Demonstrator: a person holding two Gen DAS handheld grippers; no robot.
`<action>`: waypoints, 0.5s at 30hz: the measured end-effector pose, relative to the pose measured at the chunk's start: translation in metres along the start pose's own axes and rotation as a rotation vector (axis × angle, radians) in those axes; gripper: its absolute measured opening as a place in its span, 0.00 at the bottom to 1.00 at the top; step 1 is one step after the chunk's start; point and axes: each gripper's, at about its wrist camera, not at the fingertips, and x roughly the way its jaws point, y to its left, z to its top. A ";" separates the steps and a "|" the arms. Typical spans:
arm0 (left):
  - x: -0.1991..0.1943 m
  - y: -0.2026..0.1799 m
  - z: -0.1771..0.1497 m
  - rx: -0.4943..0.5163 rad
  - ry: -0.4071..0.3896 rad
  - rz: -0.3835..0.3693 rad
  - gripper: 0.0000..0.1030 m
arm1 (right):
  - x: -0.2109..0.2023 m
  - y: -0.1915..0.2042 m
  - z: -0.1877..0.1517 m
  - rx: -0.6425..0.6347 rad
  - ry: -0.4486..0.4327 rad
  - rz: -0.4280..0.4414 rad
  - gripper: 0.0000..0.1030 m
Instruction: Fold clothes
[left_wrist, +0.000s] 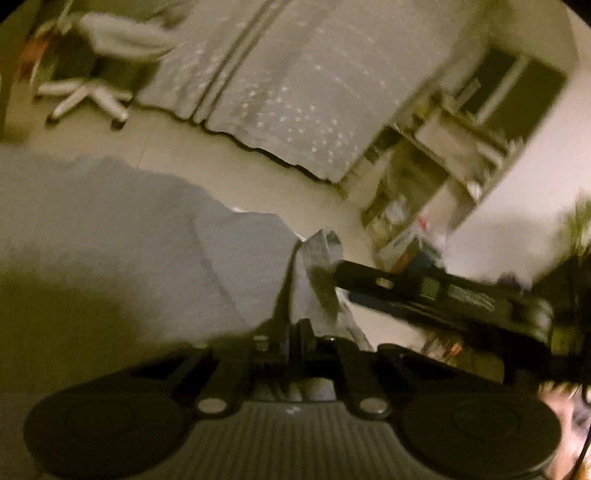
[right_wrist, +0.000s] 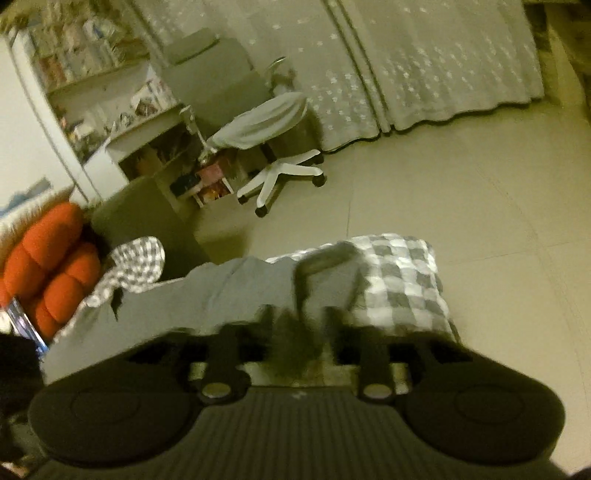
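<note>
A grey garment (left_wrist: 147, 236) spreads to the left in the left wrist view, one pinched fold rising to a peak in the middle. My left gripper (left_wrist: 294, 326) is shut on that fold, its fingers pressed together with cloth coming out between them. My right gripper (left_wrist: 341, 274) reaches in from the right, its tip against the same fold just under the peak. In the blurred right wrist view the grey garment (right_wrist: 229, 291) lies over a grey-and-white checked cover (right_wrist: 402, 280). There the right gripper (right_wrist: 327, 284) has its fingers apart over the garment's edge.
A swivel chair with a white star base (right_wrist: 282, 177) (left_wrist: 86, 99) stands on the pale floor before a long patterned curtain (right_wrist: 443, 74) (left_wrist: 280, 92). Cluttered shelves (right_wrist: 96, 92) (left_wrist: 439, 173) line the walls. An orange cushion (right_wrist: 48, 258) lies at the left.
</note>
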 end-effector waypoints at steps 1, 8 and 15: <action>0.000 0.007 -0.001 -0.039 -0.005 -0.016 0.05 | -0.003 -0.003 -0.001 0.013 -0.001 0.008 0.49; 0.000 0.014 -0.006 -0.113 -0.002 -0.055 0.05 | 0.000 -0.010 -0.016 0.091 0.048 0.078 0.46; -0.002 0.006 -0.009 -0.074 -0.011 -0.051 0.06 | 0.002 0.004 -0.015 0.056 0.084 0.108 0.07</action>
